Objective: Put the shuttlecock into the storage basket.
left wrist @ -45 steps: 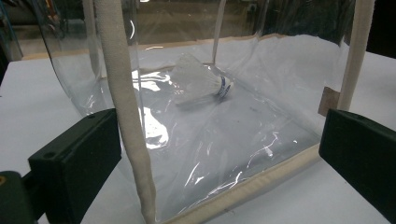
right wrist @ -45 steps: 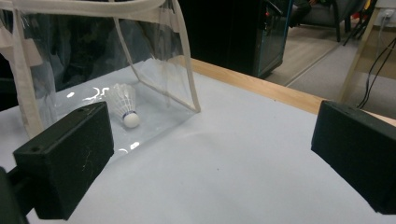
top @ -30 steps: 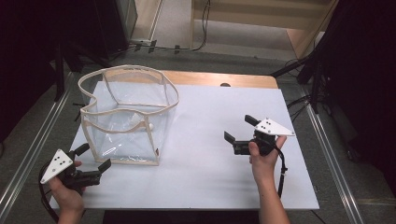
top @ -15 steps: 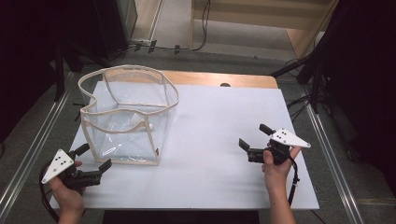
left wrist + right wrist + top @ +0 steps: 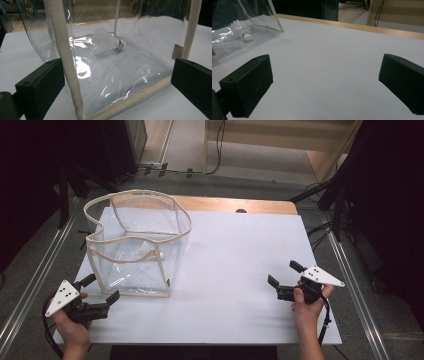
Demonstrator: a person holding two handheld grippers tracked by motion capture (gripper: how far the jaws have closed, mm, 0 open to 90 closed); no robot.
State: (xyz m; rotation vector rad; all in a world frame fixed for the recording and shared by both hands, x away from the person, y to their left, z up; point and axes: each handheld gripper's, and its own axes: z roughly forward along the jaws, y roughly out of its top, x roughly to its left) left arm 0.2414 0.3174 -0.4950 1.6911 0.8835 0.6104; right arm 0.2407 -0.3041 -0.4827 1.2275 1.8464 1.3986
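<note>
Since a second ago the right gripper (image 5: 284, 274) has dropped to lower right, fingers spread and empty. Left gripper (image 5: 100, 289), lower left, fingers spread before the bag (image 5: 135, 245): clear plastic, cream-trimmed, open-topped, upper left on the desk (image 5: 240, 255). Inside lies a white shuttlecock (image 5: 108, 42).

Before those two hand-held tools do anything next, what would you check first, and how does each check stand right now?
1. Left tool open: ok, jaws spread wide.
2. Right tool open: ok, jaws apart, nothing between them.
3. White feathered shuttlecock located: ok, lying on its side inside the clear plastic bag with beige trim.
4. Bag standing with its mouth open: ok.
5. Left tool lined up on the bag: ok, its near beige corner edge sits between the jaws.
6. White table top around the right tool free of clutter: ok.
</note>
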